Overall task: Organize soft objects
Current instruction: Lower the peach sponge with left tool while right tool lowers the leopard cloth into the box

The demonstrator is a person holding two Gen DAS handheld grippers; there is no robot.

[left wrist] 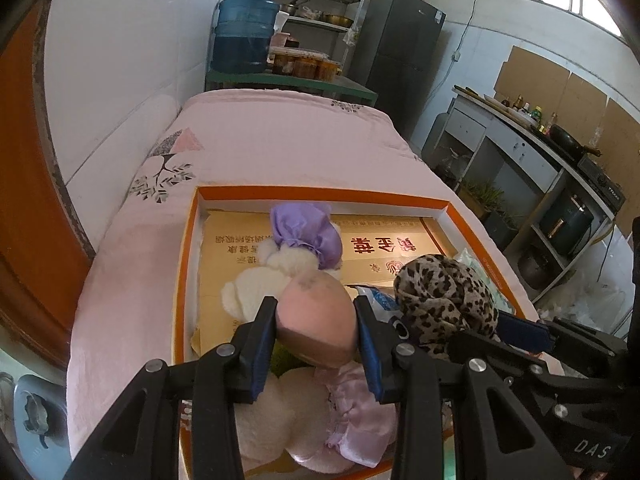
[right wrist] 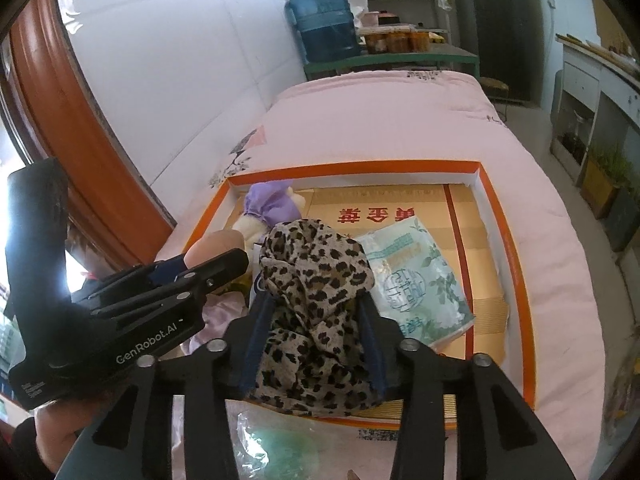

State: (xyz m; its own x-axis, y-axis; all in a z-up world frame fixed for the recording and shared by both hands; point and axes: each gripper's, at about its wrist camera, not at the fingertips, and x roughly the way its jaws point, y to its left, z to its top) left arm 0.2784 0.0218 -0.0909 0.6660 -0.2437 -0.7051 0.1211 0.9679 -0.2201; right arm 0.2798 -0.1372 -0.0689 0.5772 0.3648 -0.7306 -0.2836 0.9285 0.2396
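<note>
Here, one orange-rimmed box (left wrist: 320,193) on a pink quilt (left wrist: 280,140), its floor lined with printed cardboard. At its left end lies a cream plush doll (left wrist: 256,292) with a purple cap (left wrist: 306,236) and pale pink satin clothing. The left gripper (left wrist: 316,304) is closed on the doll's peach-coloured rounded part, both blue-lined pads pressing its sides, directly above the box. Just to the right, a leopard-print cloth (right wrist: 316,292) sits bunched in the box, touching the doll's side. The right gripper (right wrist: 316,304) straddles this cloth with jaws partly open; the cloth fills the gap between them, and whether the pads still press it cannot be told. Further right, a pale green printed packet (right wrist: 416,280) lies flat on the cardboard, beside the cloth. Beyond the quilt stands a blue water jug (left wrist: 245,34) on a green shelf.
</note>
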